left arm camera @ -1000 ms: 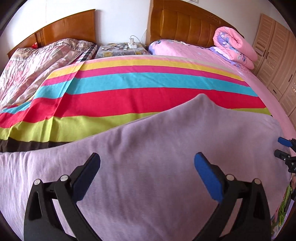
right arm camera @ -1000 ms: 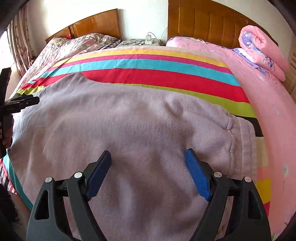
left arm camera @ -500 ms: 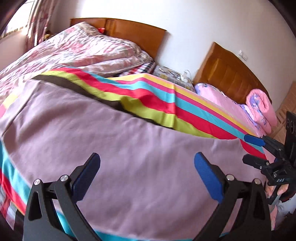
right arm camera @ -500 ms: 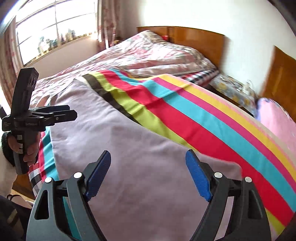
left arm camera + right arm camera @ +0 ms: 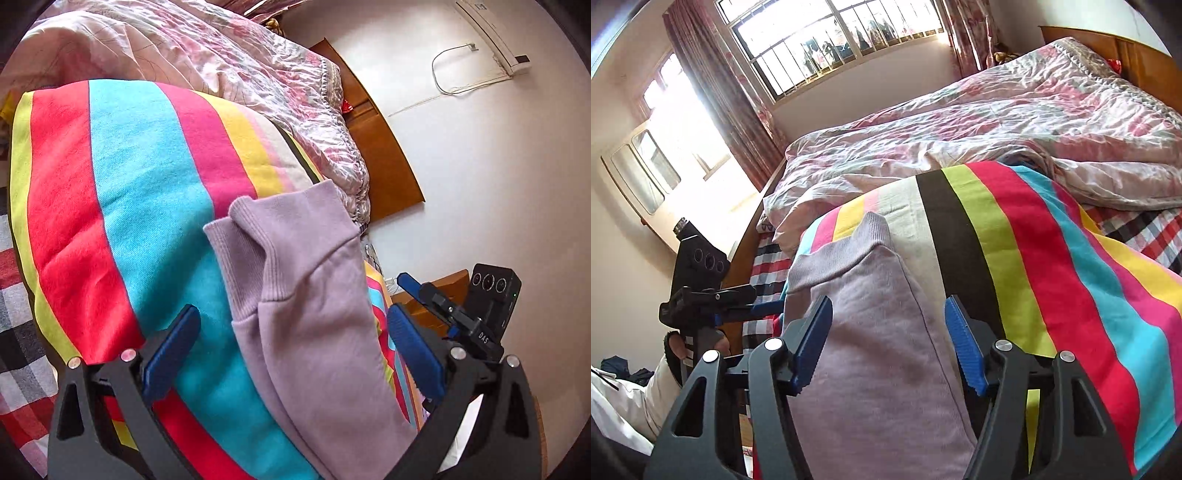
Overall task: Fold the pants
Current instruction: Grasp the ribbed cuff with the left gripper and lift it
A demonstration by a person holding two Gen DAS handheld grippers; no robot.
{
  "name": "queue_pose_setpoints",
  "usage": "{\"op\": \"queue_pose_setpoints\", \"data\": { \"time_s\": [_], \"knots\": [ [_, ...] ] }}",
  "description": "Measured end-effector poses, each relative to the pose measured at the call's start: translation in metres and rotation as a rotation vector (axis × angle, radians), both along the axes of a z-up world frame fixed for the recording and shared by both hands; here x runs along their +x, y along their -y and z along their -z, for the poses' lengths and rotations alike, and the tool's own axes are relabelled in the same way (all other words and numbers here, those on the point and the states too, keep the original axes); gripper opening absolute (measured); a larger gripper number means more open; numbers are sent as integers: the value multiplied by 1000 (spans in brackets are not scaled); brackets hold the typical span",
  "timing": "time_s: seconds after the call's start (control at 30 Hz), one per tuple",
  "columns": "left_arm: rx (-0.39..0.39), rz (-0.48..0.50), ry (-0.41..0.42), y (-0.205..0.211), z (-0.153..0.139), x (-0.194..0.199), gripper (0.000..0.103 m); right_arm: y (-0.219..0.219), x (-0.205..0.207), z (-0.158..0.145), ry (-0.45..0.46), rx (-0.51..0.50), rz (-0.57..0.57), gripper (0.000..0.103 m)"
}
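The lilac sweatpants (image 5: 317,317) lie on a striped blanket (image 5: 140,206); both leg cuffs (image 5: 258,236) lie side by side at the far end. My left gripper (image 5: 291,354) is open, blue pads either side of the legs just short of the cuffs. In the right wrist view the pants (image 5: 879,362) run away from me to the ribbed cuffs (image 5: 842,247). My right gripper (image 5: 890,343) is open, straddling the leg. Each gripper shows in the other's view: the right one (image 5: 424,299) and the left one (image 5: 764,308).
A floral quilt (image 5: 979,122) covers the neighbouring bed beyond the blanket. Wooden headboards (image 5: 384,155) stand against the white wall. A window with curtains (image 5: 827,33) is at the far side. A plaid sheet (image 5: 18,332) shows under the blanket's edge.
Both grippers have swung left along the pants, from the wide body part to the leg end. The cuffs have come into view. Both stay open.
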State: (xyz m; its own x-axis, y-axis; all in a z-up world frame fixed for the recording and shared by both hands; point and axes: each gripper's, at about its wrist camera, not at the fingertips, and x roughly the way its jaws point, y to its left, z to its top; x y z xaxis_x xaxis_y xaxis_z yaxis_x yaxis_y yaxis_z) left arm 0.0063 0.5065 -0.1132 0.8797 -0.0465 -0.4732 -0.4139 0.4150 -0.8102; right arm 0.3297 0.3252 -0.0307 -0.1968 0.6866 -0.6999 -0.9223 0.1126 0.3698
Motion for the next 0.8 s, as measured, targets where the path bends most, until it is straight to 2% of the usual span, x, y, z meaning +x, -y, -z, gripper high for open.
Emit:
{"op": "queue_pose_setpoints", "data": {
  "time_s": [0.1,0.2,0.23,0.27,0.3,0.33,0.43,0.53,0.6,0.67,0.73,0.8],
  "knots": [
    [-2,4,-3,1,3,10,100,-23,1,11,35,-40,13,61],
    [11,7,1,0,2,13,100,-14,-2,14,4,12,45,61],
    [19,7,4,1,0,15,96,-7,-3,15,11,21,64,61],
    [30,11,3,1,-2,17,78,2,-5,16,6,28,88,61],
    [32,23,4,3,-4,23,69,11,-6,18,-9,38,106,61],
    [26,30,3,3,-4,26,64,22,-10,17,-8,45,124,61],
    [32,19,-29,7,1,33,66,64,-31,8,24,67,158,61],
    [69,25,-15,12,2,35,70,126,-73,-2,102,68,178,61],
    [57,24,18,11,8,34,71,174,-104,-1,147,31,211,61],
    [40,22,43,8,11,33,65,222,-132,7,198,-30,264,61],
    [42,20,22,4,13,34,35,266,-154,20,226,-108,349,61],
    [14,25,50,-1,18,31,26,303,-167,38,162,-149,440,61]
  ]
}}
